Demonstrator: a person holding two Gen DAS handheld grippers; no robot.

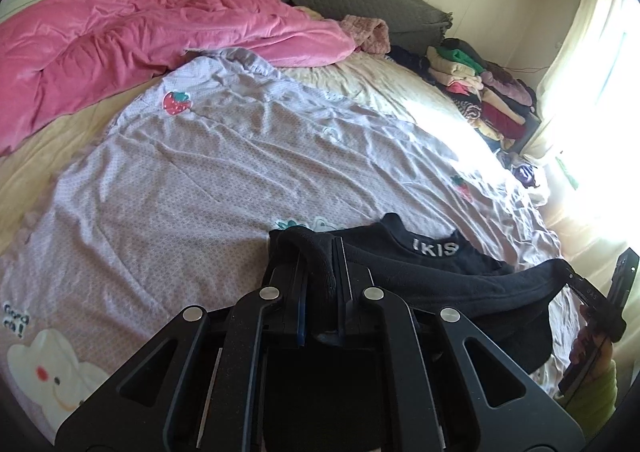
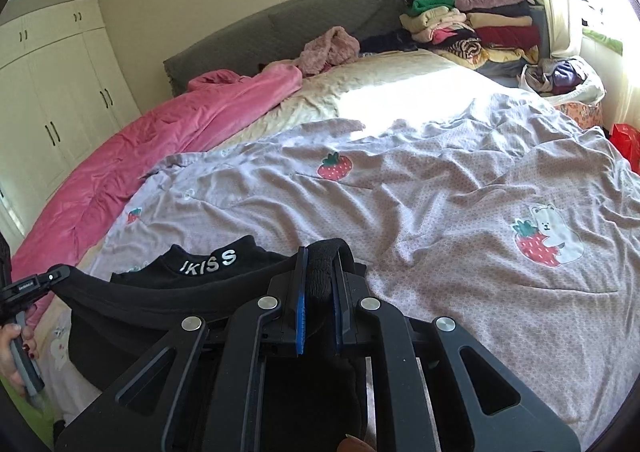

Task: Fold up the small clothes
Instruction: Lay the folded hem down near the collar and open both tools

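Note:
A small black garment (image 1: 440,272) with white "IKISS" lettering on its collar hangs stretched between my two grippers, just above the lilac strawberry bedsheet (image 1: 200,179). My left gripper (image 1: 320,260) is shut on one edge of the fabric. My right gripper (image 2: 320,272) is shut on the other edge; it also shows at the right of the left wrist view (image 1: 576,280). The garment (image 2: 180,284) sags toward the bed in the right wrist view, where the left gripper (image 2: 48,278) shows at the far left.
A pink duvet (image 1: 140,39) lies bunched along the far left of the bed. Stacks of folded clothes (image 2: 472,27) sit by the grey headboard (image 2: 288,23) near the bright window. A white bag of clothes (image 2: 560,75) and a red item (image 2: 626,139) lie at the right edge.

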